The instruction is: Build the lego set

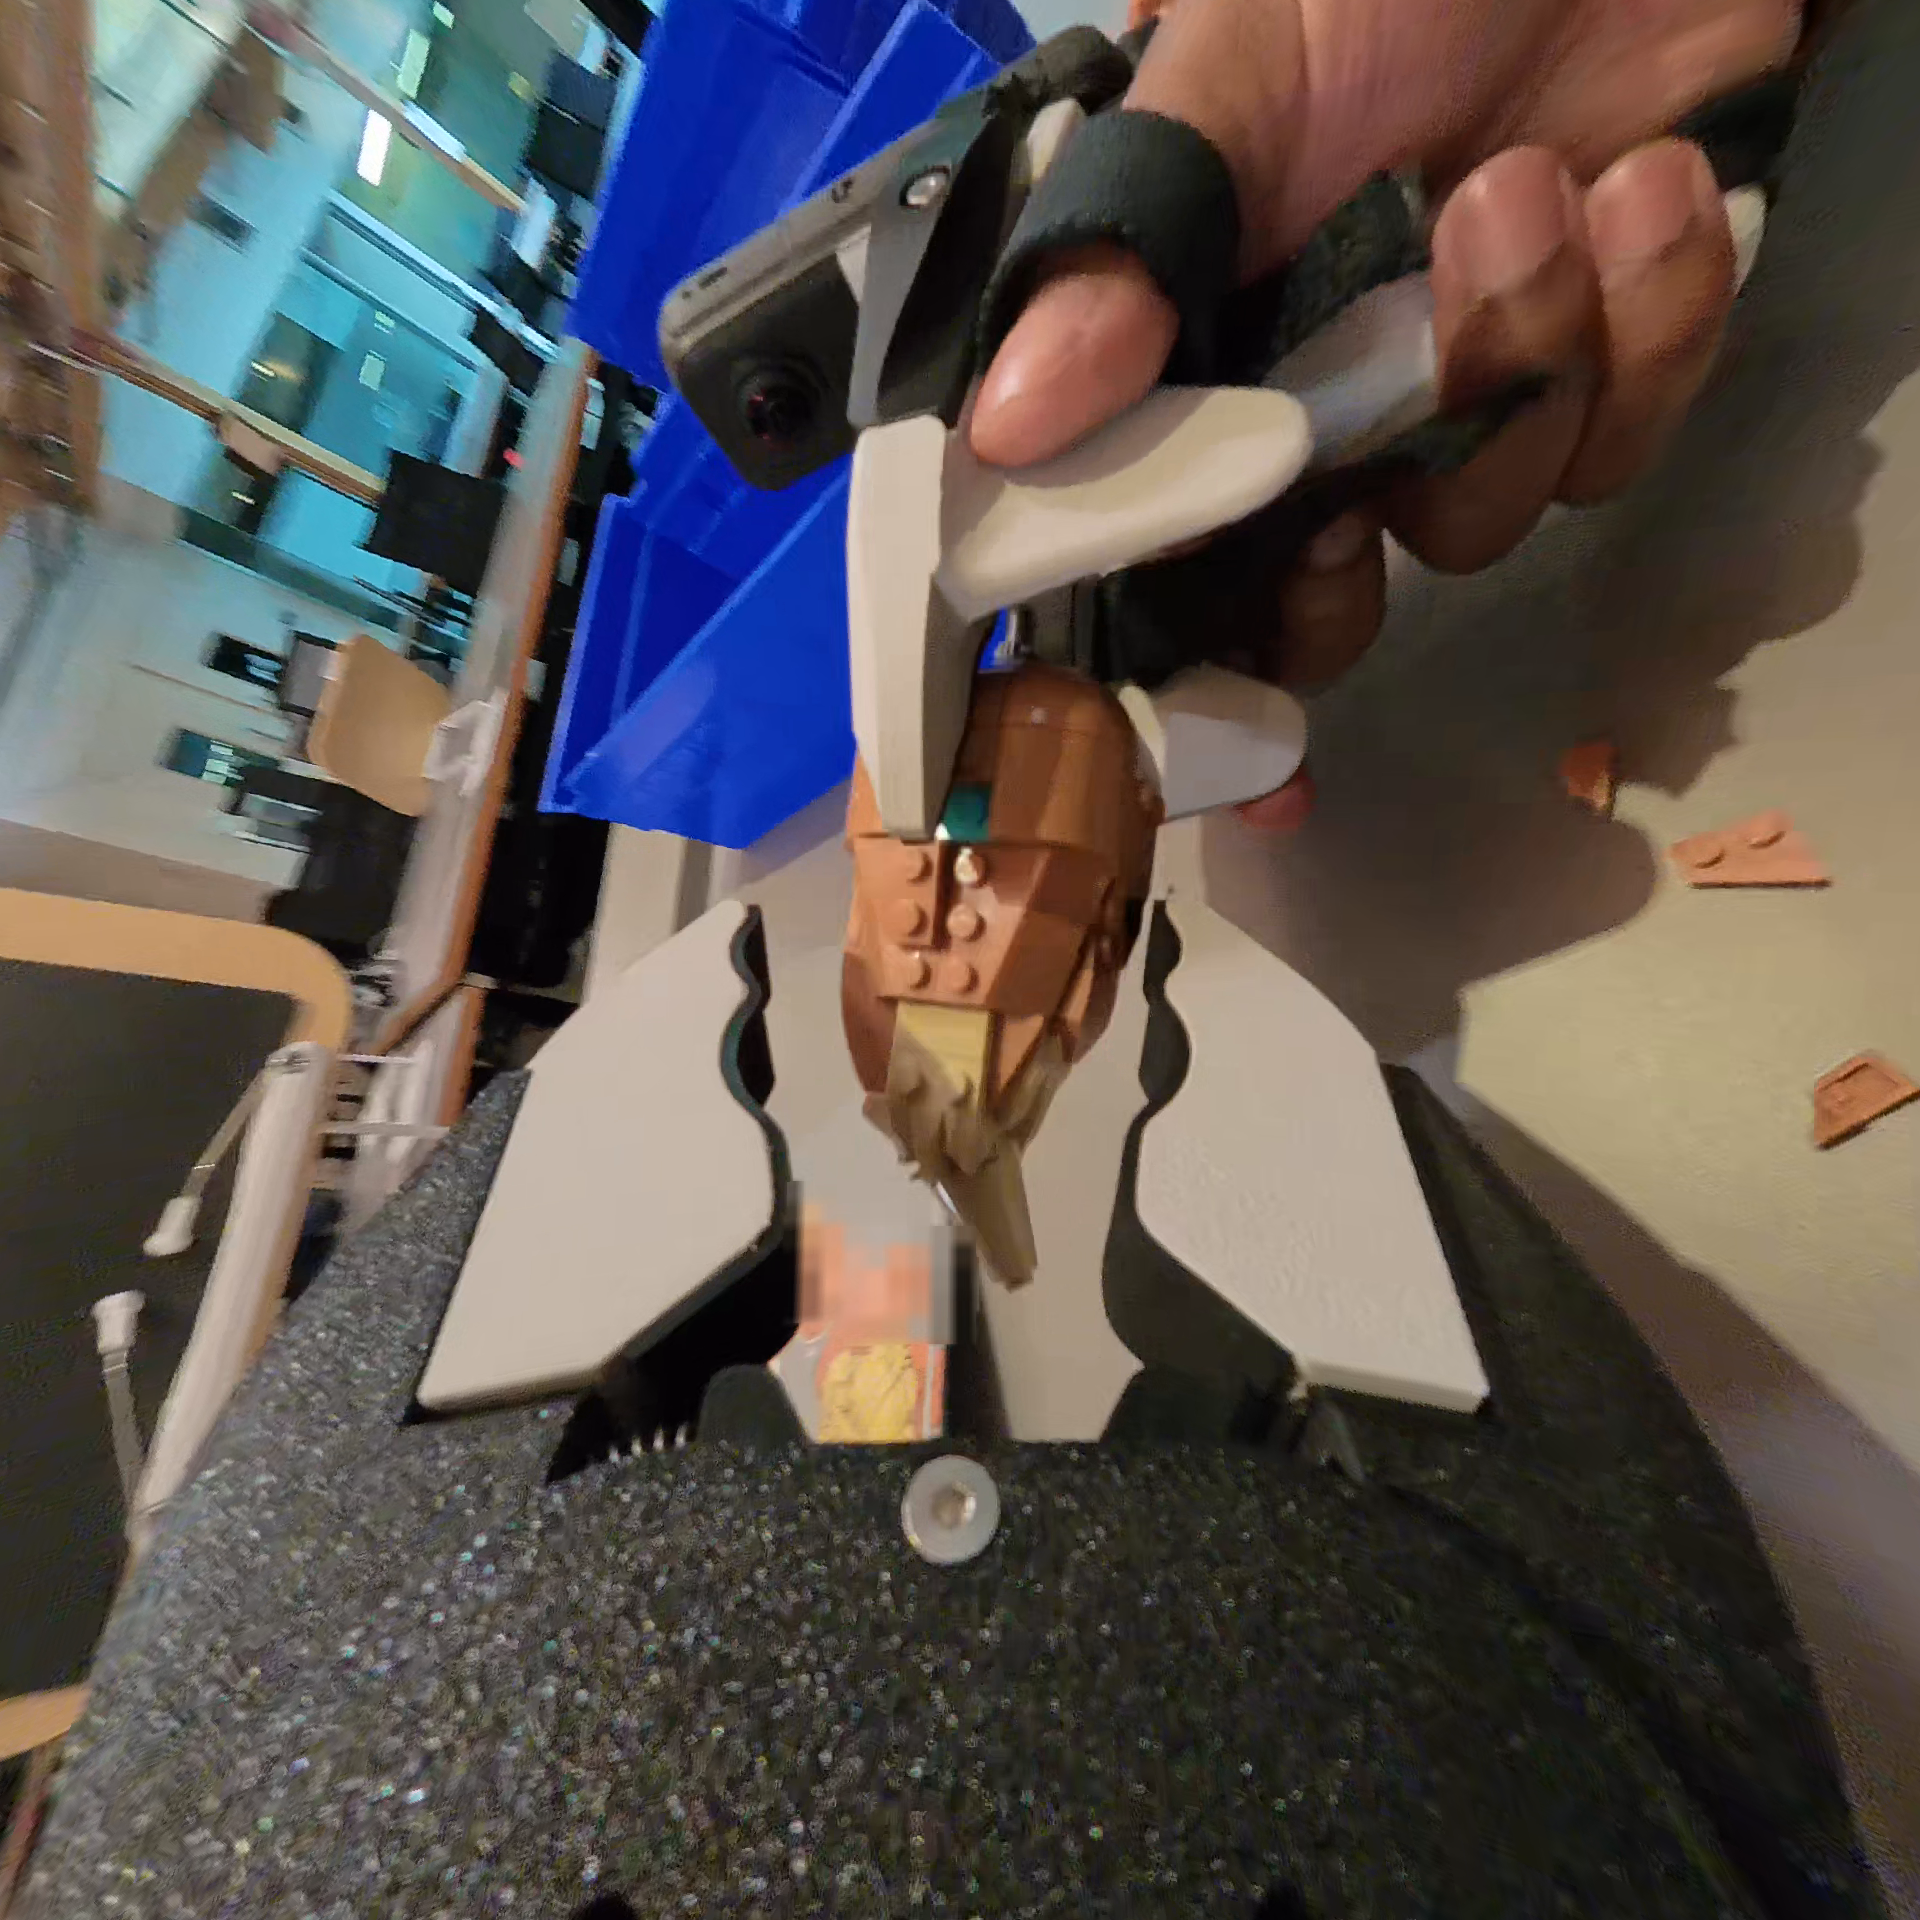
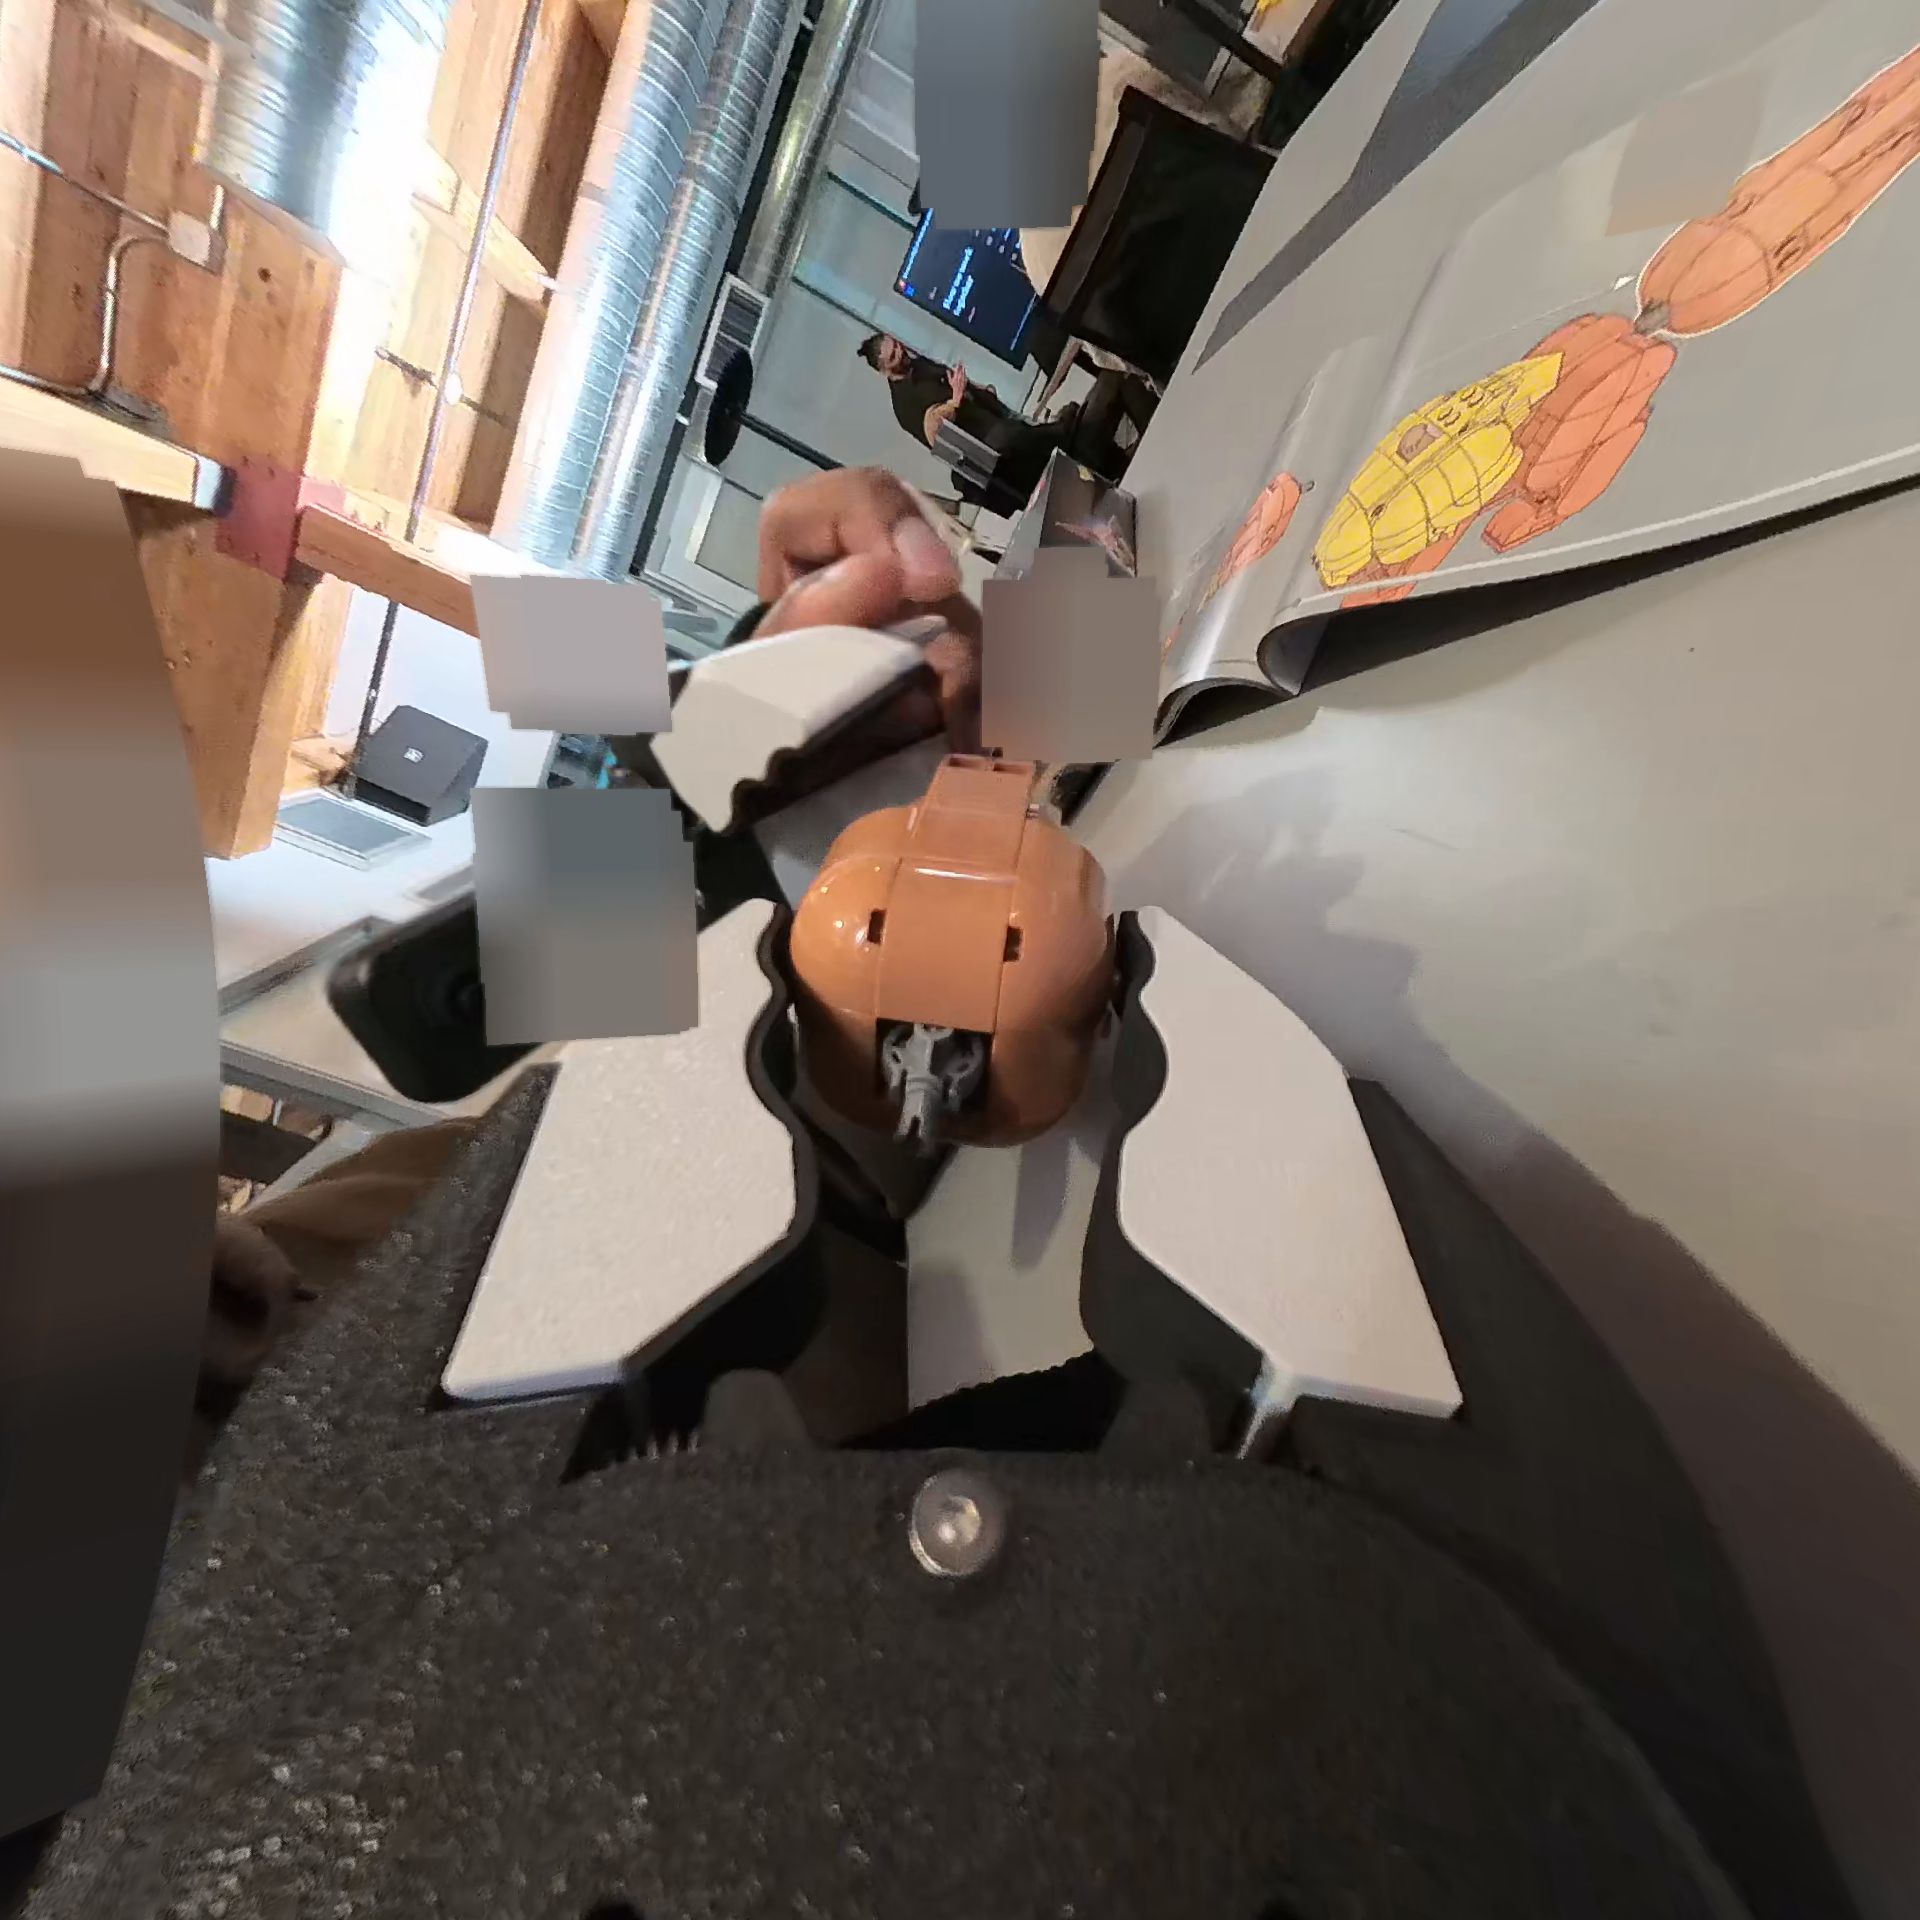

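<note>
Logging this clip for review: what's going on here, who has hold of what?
A person with two handheld grippers is assembling a brown rounded lego model. The right gripper is clamped on its rounded end, holding it above the grey table. The left gripper sits open around its tan pointed end, not gripping. Loose brown lego plates lie on the table beside an open instruction booklet.
</note>
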The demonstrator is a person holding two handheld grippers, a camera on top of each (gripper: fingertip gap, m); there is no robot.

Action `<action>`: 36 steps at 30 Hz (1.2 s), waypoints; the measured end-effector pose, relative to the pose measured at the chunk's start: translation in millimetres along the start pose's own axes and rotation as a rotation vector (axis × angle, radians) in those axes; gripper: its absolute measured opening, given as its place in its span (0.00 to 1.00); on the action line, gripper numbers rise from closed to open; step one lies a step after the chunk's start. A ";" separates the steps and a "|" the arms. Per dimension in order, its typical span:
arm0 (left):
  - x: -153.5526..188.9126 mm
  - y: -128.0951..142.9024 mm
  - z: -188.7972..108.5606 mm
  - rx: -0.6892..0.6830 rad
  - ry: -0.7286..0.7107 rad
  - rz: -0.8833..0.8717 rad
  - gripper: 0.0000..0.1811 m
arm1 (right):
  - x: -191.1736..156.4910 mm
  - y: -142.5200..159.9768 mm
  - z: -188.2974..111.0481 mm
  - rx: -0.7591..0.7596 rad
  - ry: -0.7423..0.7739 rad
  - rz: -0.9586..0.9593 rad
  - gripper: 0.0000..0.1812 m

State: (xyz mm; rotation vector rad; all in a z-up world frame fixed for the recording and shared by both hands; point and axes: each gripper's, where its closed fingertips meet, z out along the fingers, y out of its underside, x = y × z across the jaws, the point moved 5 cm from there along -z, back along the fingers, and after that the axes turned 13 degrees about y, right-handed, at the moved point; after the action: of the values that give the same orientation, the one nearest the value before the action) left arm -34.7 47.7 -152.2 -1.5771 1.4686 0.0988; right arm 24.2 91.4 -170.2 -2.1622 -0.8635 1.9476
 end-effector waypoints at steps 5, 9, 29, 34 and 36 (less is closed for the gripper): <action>5.2 5.1 -8.3 -0.099 -0.256 0.255 0.40 | -3.2 -3.8 1.7 0.038 -0.006 0.054 0.33; 14.0 9.8 -3.3 -0.255 -0.419 0.470 0.42 | -5.7 -4.3 5.1 0.075 -0.004 0.091 0.33; 8.0 4.3 -4.0 -0.391 -0.554 0.593 0.34 | -17.5 4.5 11.5 0.103 -0.011 0.021 0.33; 7.2 3.9 -4.7 -0.399 -0.550 0.600 0.32 | -17.9 3.8 11.0 0.111 0.003 -0.001 0.33; 7.3 4.4 -4.2 -0.406 -0.543 0.597 0.29 | -15.8 2.8 10.3 0.123 0.034 -0.022 0.33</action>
State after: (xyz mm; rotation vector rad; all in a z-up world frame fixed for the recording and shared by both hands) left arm -38.5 40.3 -156.9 -1.2108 1.4718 1.1387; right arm 15.2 78.7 -159.3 -2.1011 -0.7384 1.8953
